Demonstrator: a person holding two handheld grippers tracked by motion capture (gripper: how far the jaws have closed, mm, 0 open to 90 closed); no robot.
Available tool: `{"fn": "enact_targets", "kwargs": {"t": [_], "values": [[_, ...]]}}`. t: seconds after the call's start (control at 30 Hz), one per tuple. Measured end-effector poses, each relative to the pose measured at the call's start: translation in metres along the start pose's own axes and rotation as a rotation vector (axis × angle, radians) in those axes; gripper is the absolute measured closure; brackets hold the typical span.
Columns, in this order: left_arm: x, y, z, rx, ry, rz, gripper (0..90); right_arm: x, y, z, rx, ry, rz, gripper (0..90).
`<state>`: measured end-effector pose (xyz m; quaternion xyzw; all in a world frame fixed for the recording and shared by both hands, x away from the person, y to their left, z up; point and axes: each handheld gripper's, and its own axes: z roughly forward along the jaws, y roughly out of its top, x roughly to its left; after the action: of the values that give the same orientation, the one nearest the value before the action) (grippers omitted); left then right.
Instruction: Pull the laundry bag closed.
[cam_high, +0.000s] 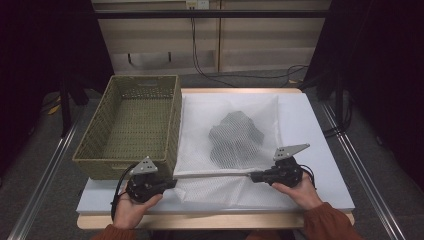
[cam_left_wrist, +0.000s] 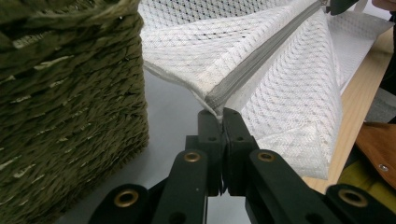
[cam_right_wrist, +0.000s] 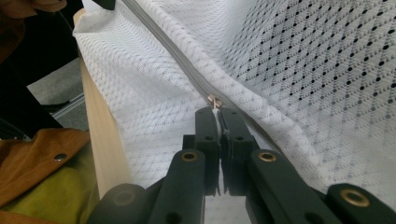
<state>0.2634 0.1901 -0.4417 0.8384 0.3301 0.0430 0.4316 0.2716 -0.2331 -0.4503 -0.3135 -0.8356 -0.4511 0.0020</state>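
Note:
A white mesh laundry bag lies flat on the table with a dark garment inside it. Its grey zipper runs along the near edge, taut between my two grippers. My left gripper is shut on the bag's corner at the zipper's end, and the jaws pinch the fabric there. My right gripper is shut on the small metal zipper pull, which pokes out above the closed jaws. The mesh spreads beyond it.
A green woven basket stands empty at the left of the table, close beside the bag and my left gripper. The white board has bare room to the right. A wooden table edge runs along the front.

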Motion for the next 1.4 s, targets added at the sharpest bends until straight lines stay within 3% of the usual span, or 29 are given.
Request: {"fn": "enact_targets", "kwargs": {"t": [1.4], "values": [[0.000, 0.000, 0.002, 0.007, 0.005, -0.008, 88.1, -0.004, -0.015, -0.014, -0.003, -0.019, 0.030, 86.7]]}}
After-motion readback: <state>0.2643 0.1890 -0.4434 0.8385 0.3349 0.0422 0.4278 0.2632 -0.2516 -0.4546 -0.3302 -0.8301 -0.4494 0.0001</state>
